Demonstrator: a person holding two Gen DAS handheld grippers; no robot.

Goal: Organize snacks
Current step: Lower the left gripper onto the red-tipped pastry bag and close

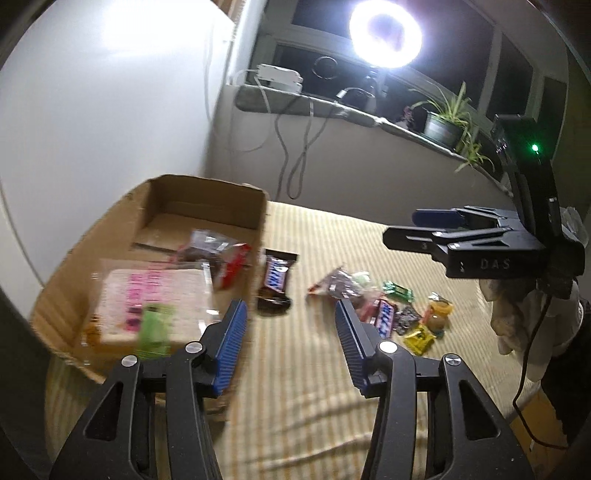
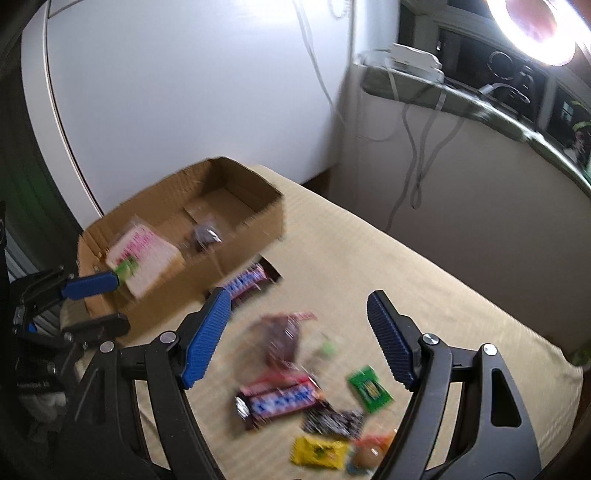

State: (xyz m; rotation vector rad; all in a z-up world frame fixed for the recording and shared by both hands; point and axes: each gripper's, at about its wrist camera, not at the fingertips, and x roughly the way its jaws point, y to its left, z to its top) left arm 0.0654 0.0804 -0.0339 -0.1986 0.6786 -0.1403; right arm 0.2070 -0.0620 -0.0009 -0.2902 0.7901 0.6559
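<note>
A cardboard box [image 1: 207, 192] [image 2: 258, 225] sits at the left of the striped cloth. Inside lie a pink-printed pack [image 1: 155, 291] [image 2: 147, 254], a small green packet [image 1: 155, 328] [image 2: 127, 268] and a brown bag [image 1: 207, 247] [image 2: 205, 232]. One Snickers bar [image 1: 275, 278] [image 2: 245, 280] lies just outside the box wall. My left gripper [image 1: 290, 304] [image 2: 122, 301] is open and empty beside the box's near corner. My right gripper [image 2: 298, 295] [image 1: 402, 227] hovers open and empty over the loose pile: a brown bag [image 2: 280, 339], a second Snickers bar [image 2: 280, 400] [image 1: 384, 319], green [image 2: 369, 387], yellow [image 2: 319, 452] and dark packets [image 2: 332, 421].
A white appliance [image 1: 92, 110] stands behind the box. A windowsill [image 1: 369, 114] carries a bright ring lamp [image 1: 386, 33], a power strip [image 1: 277, 77], hanging cables [image 1: 295, 162] and a potted plant [image 1: 447, 118]. Striped cloth [image 1: 351, 240] stretches beyond the pile.
</note>
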